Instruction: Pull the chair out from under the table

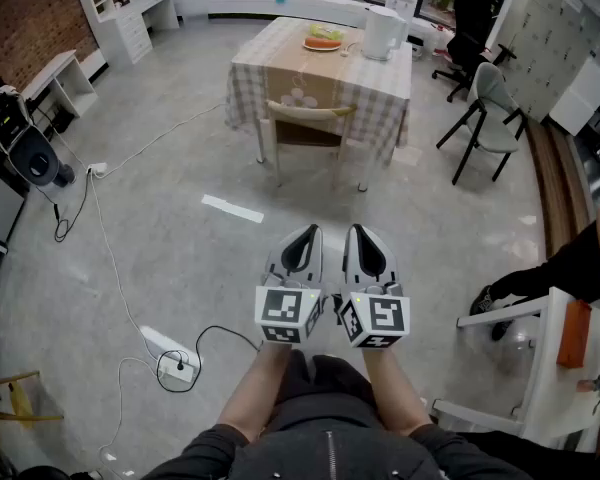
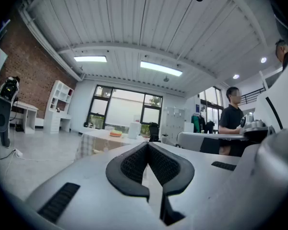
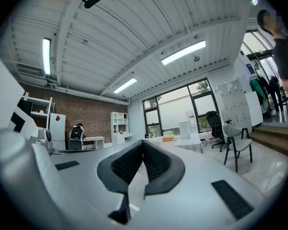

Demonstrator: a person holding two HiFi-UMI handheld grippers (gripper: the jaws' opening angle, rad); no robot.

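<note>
Two tools, left gripper (image 1: 302, 236) and right gripper (image 1: 365, 233), hang side by side in the head view, well short of the chair (image 1: 308, 113) tucked under the table (image 1: 280, 58). Left gripper view: jaws together, empty. Right gripper view: likewise. Approach stage, apparently; the next move calls for advancing and opening onto the backrest.

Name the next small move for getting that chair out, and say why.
Probably step forward, carrying both grippers toward the chair. It sits tucked under the table, well across the floor, while the left gripper and right gripper are shut, empty and far short of it.
</note>
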